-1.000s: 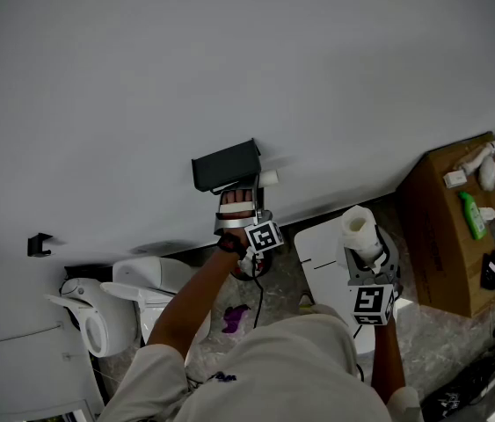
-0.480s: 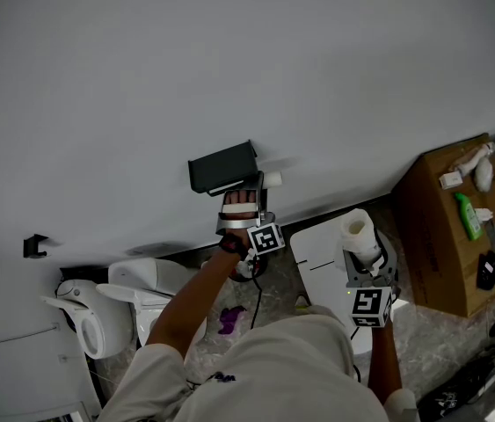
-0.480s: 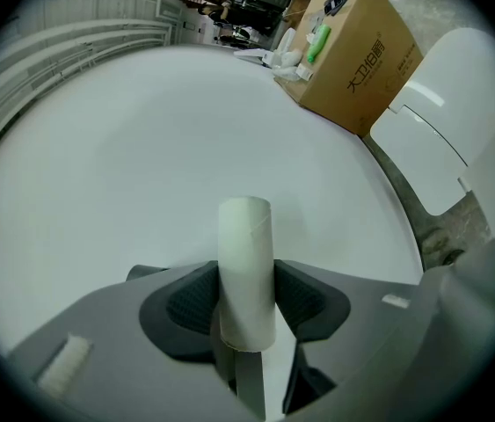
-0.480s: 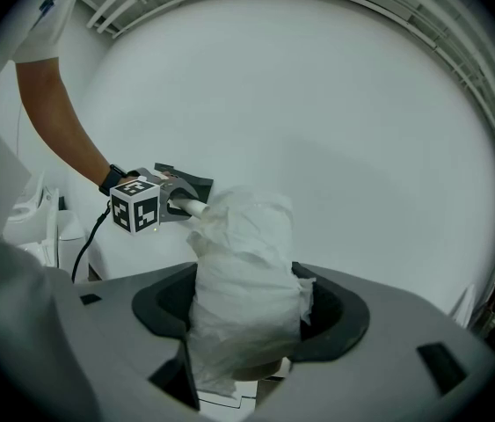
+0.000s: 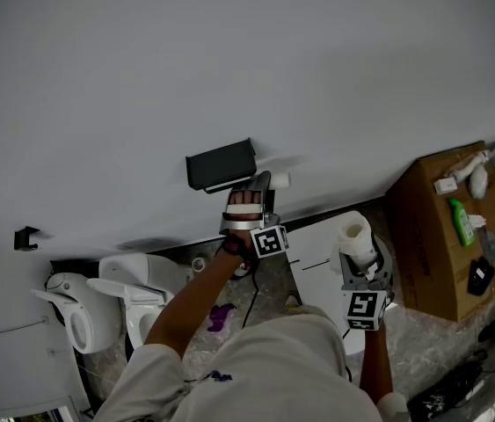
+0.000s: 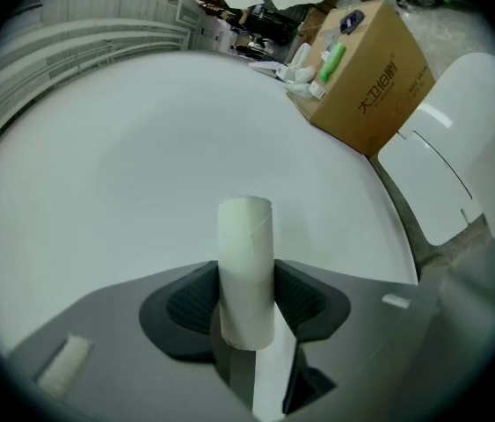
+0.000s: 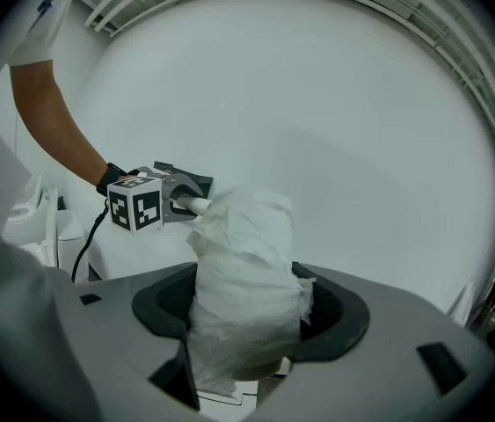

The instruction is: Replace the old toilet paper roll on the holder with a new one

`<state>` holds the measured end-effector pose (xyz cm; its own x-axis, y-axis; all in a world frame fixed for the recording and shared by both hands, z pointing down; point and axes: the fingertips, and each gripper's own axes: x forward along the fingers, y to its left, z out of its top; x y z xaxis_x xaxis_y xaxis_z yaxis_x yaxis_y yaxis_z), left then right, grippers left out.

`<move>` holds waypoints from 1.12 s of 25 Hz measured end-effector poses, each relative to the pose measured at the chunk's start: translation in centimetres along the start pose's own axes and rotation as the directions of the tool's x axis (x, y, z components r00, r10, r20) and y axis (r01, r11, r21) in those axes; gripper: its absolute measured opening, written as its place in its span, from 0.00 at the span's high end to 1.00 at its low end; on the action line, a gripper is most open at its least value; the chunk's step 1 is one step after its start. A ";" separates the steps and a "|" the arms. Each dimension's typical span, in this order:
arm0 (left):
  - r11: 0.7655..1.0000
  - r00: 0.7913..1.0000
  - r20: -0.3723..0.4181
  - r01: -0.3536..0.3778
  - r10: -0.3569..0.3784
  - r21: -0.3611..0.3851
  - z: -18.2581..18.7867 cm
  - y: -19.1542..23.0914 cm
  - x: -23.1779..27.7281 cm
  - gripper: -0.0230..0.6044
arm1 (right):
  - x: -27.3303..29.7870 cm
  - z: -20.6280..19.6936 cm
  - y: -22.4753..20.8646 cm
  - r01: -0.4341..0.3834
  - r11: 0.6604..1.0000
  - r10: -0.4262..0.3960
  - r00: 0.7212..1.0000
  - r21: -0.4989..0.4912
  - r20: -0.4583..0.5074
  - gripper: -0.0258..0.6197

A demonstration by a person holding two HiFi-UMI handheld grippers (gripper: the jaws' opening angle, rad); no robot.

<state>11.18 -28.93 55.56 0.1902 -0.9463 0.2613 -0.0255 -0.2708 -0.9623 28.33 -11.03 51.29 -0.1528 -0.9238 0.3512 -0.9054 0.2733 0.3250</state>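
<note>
Left gripper (image 5: pixel 262 183) is clamped on the bare cardboard tube (image 5: pixel 279 180), just right of the black holder (image 5: pixel 221 165) on the wall (image 5: pixel 229 60). We'd park that tube somewhere out of the way first, then bring over the new roll (image 5: pixel 355 233), which the right gripper (image 5: pixel 360 255) is squeezing. Only the right gripper view shows how loose and crumpled that paper is.

Bathroom-like room: toilet (image 5: pixel 78 322), wall-mounted paper holder (image 5: pixel 221 164).

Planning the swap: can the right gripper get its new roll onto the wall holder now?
Probably not yet: the left gripper, clamping the empty cardboard tube, sits close beside the holder, in the way.
</note>
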 end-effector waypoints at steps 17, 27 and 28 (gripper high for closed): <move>0.863 0.982 0.154 -0.019 0.112 -0.504 2.8 5.6 -5.1 0.66 | 0.3 0.5 -0.3 -0.014 0.999 0.015 1.000 -0.051 0.008 0.50; 0.464 0.982 0.134 0.058 0.133 -0.884 -5.1 7.4 -14.3 0.66 | 2.5 3.0 0.8 -0.073 0.982 0.084 0.995 -0.173 0.058 0.50; 0.416 0.981 0.124 0.051 0.150 -0.908 -6.0 7.8 -15.0 0.65 | 2.7 3.2 1.2 -0.081 0.978 0.094 0.994 -0.190 0.058 0.50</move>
<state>2.22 -17.87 44.62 0.3044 -0.9470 0.1029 -0.8919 -0.3213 -0.3184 25.52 -14.03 49.78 -0.2596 -0.9082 0.3284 -0.7981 0.3932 0.4565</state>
